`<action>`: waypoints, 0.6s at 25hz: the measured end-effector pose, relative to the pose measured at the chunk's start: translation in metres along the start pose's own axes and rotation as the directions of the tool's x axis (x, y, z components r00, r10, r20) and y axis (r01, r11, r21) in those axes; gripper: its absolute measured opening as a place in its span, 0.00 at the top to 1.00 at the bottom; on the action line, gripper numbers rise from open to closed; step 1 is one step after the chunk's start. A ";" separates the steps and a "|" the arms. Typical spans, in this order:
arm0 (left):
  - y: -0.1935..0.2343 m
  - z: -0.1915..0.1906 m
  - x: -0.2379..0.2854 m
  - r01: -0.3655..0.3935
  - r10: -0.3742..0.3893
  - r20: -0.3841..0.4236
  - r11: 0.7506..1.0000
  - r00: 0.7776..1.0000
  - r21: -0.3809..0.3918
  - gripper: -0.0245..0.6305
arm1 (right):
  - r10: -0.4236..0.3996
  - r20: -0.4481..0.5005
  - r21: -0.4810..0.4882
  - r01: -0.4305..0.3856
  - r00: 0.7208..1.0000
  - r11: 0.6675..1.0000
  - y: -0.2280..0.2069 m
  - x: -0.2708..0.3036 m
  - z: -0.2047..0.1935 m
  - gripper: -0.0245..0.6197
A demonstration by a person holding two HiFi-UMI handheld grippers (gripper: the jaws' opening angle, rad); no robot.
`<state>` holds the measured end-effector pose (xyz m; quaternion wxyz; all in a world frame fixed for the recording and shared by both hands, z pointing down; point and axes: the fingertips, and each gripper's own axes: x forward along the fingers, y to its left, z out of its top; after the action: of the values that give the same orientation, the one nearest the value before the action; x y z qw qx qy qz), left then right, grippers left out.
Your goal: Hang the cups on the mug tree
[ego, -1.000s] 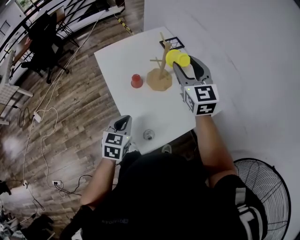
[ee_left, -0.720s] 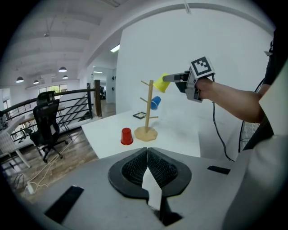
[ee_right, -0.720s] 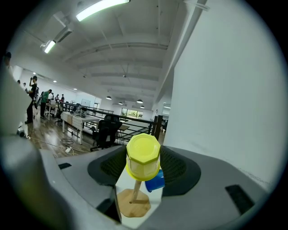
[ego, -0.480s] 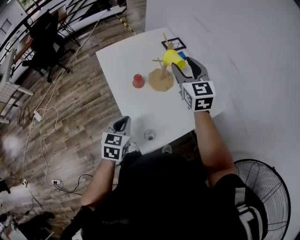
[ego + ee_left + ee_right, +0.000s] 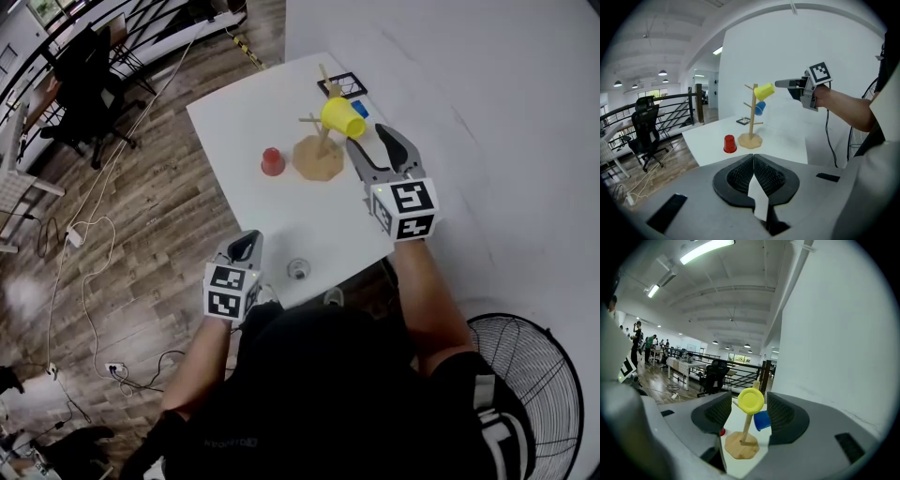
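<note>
We count two grippers, three cups and one mug tree. Going from the left: the left gripper (image 5: 247, 242) hangs over the near table edge, its fingers pressed together. Next comes the red cup (image 5: 273, 161), standing upside down on the table just left of the mug tree (image 5: 320, 155). The yellow cup (image 5: 342, 117) hangs tilted on an upper peg. The blue cup (image 5: 760, 108) hangs on a lower peg on the far side. Last is the right gripper (image 5: 367, 139), held just right of the yellow cup with its fingers spread and not pressing on it.

The two gripper views show the blue cup plainly, while the head view hardly shows it. The right gripper view shows the yellow cup's round bottom between its open jaws. Only the head view shows a small grey round thing (image 5: 298, 270) near the table's front edge, a black-framed card (image 5: 342, 86) behind the tree and a floor fan (image 5: 525, 375) at lower right.

The table (image 5: 234, 112) is plain white and stands against a white wall. Left of it we see wood flooring (image 5: 150, 216) with loose cables, a black office chair (image 5: 89, 80) and a railing
</note>
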<state>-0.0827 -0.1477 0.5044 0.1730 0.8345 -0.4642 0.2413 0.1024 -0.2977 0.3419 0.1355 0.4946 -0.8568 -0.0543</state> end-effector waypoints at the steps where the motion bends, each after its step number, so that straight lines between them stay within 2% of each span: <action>1: 0.000 0.000 0.000 -0.001 0.001 0.001 1.000 1.000 0.000 0.94 | -0.001 -0.002 0.002 0.001 1.000 1.000 0.000 -0.005 -0.003 0.61; 4: 0.002 0.001 0.000 -0.006 0.006 0.004 1.000 1.000 0.002 0.94 | 0.008 -0.007 0.044 -0.008 1.000 0.999 0.000 -0.020 -0.015 0.63; 8: 0.002 0.007 -0.001 -0.004 0.004 0.017 1.000 1.000 0.005 0.94 | 0.040 -0.024 0.171 -0.035 0.999 0.985 0.009 -0.039 -0.042 0.74; 12: 0.003 0.011 -0.002 -0.005 0.005 0.030 1.000 1.000 0.009 0.94 | 0.099 -0.095 0.276 -0.069 0.991 0.959 0.032 -0.052 -0.084 0.75; 15: 0.004 0.014 -0.002 -0.004 0.004 0.032 1.000 0.999 0.015 0.94 | 0.158 -0.137 0.364 -0.099 0.978 0.926 0.055 -0.060 -0.109 0.77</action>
<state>-0.0837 -0.1561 0.4919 0.1587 0.8386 -0.4669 0.2315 0.1163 -0.2137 0.4484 0.1175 0.4562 -0.8691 0.1510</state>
